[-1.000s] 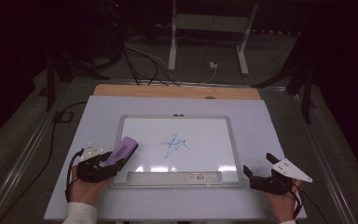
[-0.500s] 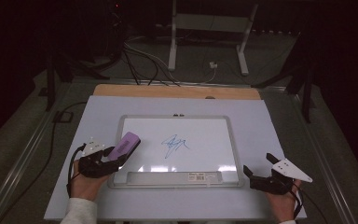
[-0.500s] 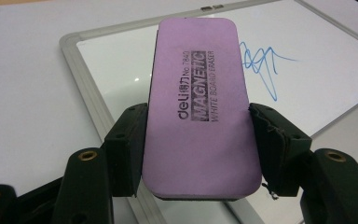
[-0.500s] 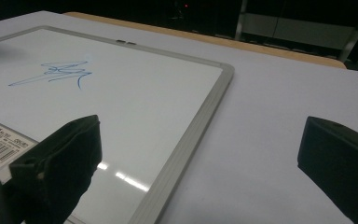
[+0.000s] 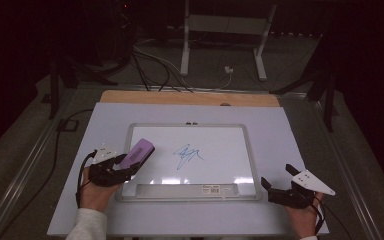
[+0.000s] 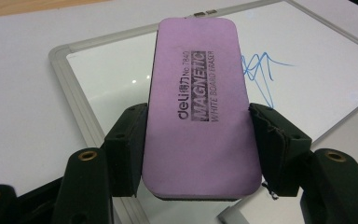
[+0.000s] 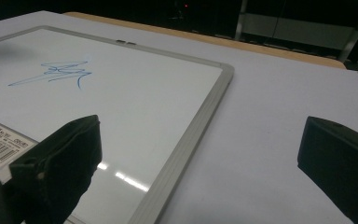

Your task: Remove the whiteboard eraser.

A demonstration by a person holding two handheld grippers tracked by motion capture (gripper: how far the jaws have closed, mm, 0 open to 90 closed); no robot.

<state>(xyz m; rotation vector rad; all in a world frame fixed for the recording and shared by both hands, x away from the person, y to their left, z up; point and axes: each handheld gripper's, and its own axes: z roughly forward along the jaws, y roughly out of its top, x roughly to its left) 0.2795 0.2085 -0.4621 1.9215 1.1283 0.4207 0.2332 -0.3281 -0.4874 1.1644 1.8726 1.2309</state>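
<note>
Left gripper point(image 6: 198, 149) clamps the purple eraser point(image 6: 198, 102) by its long edges, mid-frame, over the whiteboard's point(image 5: 250, 150) left rim. It looks light and foam-soft — likely to squash under pressure, so that mid-length grip suits. Blue scribble point(image 5: 187, 156) sits centre on the glossy board. Right gripper point(image 7: 196, 154), lower right, gapes wide — empty.

black two-jaw grippers, grey three-cornered plates, trailing cables, pale sleeve point(image 5: 87, 226)
</note>
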